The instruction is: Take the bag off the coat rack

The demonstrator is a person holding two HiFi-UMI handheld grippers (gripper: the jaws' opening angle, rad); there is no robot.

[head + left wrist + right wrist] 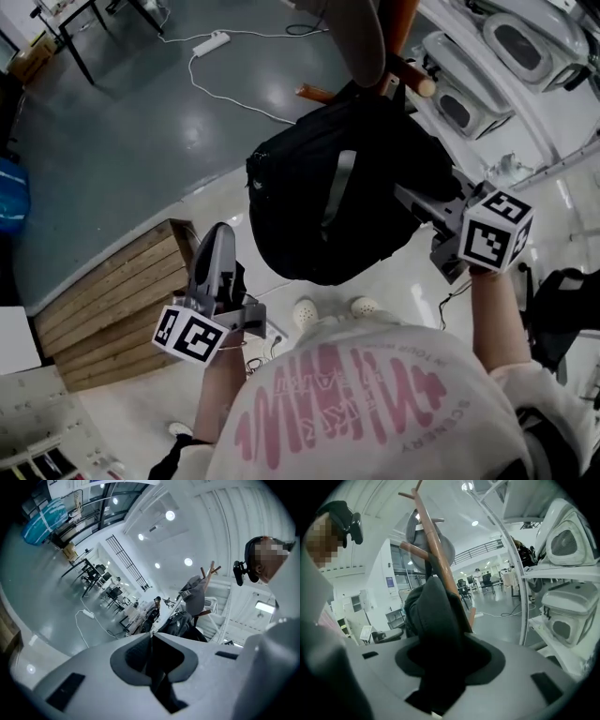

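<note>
Bag: black bag (319, 202) hung against the coat rack (408, 75), its top up at the pegs and its body dangling clear of the floor (141, 122); which peg carried it could not be made out
Bag, seen from your right side: the dark fabric (433, 616) lay against the wooden pole (436, 545) and ran down into your jaws
Right tool: your right tool (417, 204) reached into the bag's right side; in the right gripper view (440, 667) the jaws stood partly apart, clamped on a fold of the black fabric
Left tool: your left tool (217, 246) was held low at the left, well apart from the bag; in the left gripper view (151, 637) the jaws met with nothing between them
Coat rack: slim orange-brown wooden pole with slanted pegs, seen far off from your left tool (209, 573)
Cap: a grey cap (429, 536) sat on the rack above the bag
Floor: grey and glossy, with a white power strip (211, 42) and its cable lying on it
Wooden platform: a slatted wooden platform (112, 291) lay beside your left tool
Shelving: white shelving (562, 541) stood just right of the rack
</note>
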